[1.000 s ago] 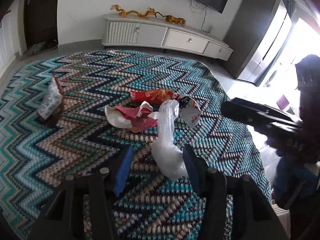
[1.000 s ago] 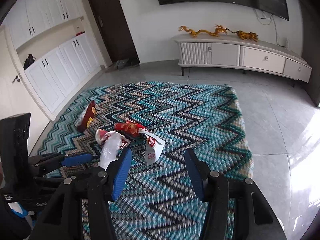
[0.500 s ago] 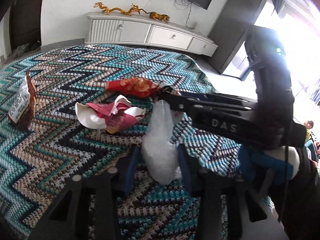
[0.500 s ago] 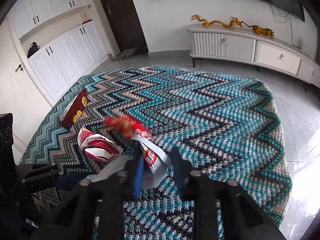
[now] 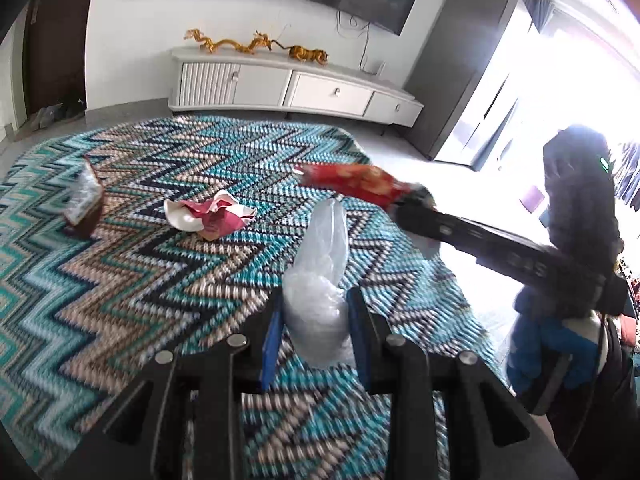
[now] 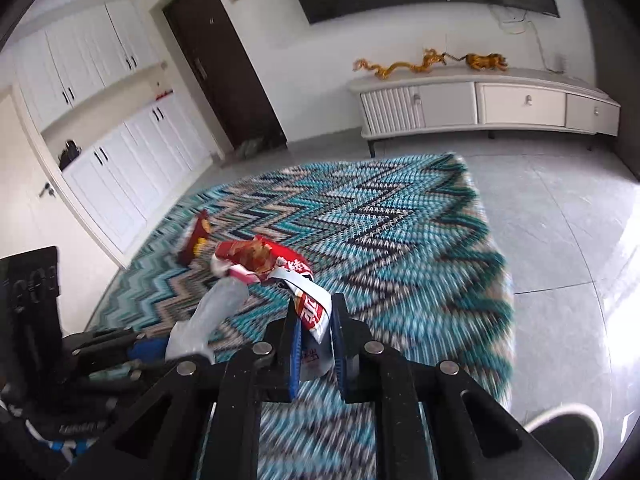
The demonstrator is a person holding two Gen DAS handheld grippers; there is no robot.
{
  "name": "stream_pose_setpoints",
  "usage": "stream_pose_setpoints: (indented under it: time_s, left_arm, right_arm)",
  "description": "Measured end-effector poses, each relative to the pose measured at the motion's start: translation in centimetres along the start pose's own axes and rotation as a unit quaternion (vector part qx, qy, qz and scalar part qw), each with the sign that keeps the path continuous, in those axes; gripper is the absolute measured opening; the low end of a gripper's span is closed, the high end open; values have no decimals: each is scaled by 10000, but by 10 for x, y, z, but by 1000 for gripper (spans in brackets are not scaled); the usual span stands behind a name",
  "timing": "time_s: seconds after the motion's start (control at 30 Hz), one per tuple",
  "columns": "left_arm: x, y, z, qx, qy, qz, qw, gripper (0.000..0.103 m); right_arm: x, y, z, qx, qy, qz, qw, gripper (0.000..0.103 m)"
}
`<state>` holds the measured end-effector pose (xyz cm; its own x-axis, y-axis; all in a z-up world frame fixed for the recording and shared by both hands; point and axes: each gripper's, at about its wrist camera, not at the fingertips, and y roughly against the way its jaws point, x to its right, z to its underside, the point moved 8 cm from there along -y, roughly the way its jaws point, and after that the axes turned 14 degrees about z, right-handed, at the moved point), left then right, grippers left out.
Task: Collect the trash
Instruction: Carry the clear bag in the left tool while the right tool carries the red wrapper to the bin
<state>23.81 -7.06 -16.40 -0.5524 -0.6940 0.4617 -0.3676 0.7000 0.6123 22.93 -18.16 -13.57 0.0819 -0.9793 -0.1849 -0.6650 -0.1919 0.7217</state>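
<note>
Jaws of left gripper (image 5: 316, 320) just closed, pinching clear plastic bag (image 5: 320, 280) above rug (image 5: 120, 280). Right gripper (image 6: 314, 332) just closed, clamping red snack wrapper (image 6: 276, 264), lifted off rug.

Left gripper (image 5: 316, 312) and right gripper (image 6: 314, 324), jaws just closed, each gripping.

Both wrist cameras are looking steeply down along their fingers, hanging close above the zigzag rug (image 5: 168, 280), sharing the white sideboard (image 6: 500, 108) beyond
</note>
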Motion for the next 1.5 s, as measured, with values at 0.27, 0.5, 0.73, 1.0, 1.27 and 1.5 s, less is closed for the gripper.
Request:
stream_pose_setpoints:
  time_s: [0.27, 0.5, 0.73, 1.0, 1.27, 1.5]
  left_arm:
    - [45, 63, 2, 436, -184, -18, 9989, 29]
    - [85, 94, 5, 683, -384, 35, 9969, 29]
    - [119, 105, 9, 729, -611, 82, 9954, 29]
    - [160, 83, 12, 530, -960, 174, 9938, 29]
    - [195, 33, 7, 120, -1155, 141, 9931, 29]
    - [241, -45, 6, -500, -1477, 355, 9871, 30]
  right_arm:
    - [-10, 95, 28, 490, -275, -197, 9982, 12]
    - [-12, 155, 51, 813, -349, -143, 9960, 12]
    - [8, 194, 69, 1028, -586, -12, 9930, 12]
    - [43, 235, 90, 1251, -890, 230, 9879, 12]
    - [97, 258, 115, 1410, -1289, 493, 9803, 12]
    - [173, 247, 135, 1231, -1996, 962, 9673, 12]
